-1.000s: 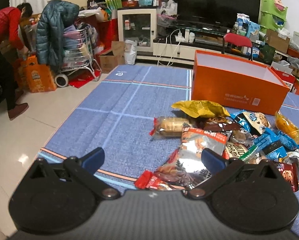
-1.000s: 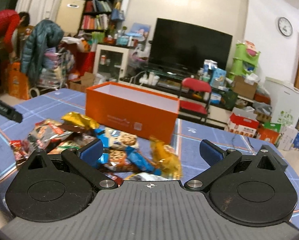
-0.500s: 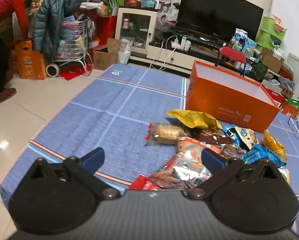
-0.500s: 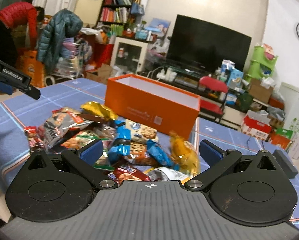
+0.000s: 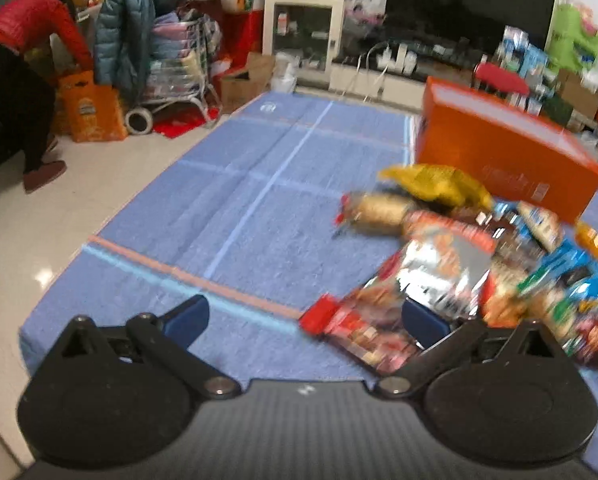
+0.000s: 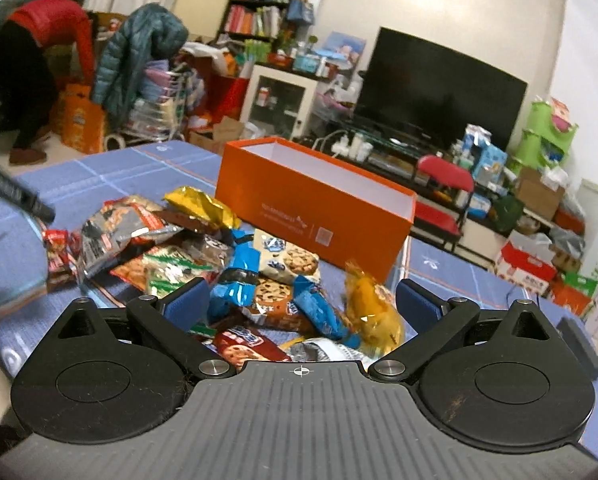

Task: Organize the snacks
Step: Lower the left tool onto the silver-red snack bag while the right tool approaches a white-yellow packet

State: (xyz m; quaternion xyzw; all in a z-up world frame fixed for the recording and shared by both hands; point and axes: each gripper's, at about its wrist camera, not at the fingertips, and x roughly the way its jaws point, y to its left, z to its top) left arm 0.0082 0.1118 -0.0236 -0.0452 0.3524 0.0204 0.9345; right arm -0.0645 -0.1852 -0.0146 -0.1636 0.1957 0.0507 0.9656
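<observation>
Snack pile (image 6: pixel 227 264) lies on cloth-covered table (image 5: pixel 259 208), ahead of and between right gripper's (image 6: pixel 302 294) fingers. Open box (image 6: pixel 319 200) sits behind pile, just ahead of fingers. In left view, pile is right of the fingers, box (image 5: pixel 499 148) beyond it; bare cloth ahead of left finger (image 5: pixel 187 316).

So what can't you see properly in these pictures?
- Left wrist view: the snack pile is motion-blurred, so wrapper print is unreadable.
- Right wrist view: the orange box shows only part of its inside; its near wall hides the bottom.
- Right wrist view: the right gripper body covers the nearest packets.
</observation>
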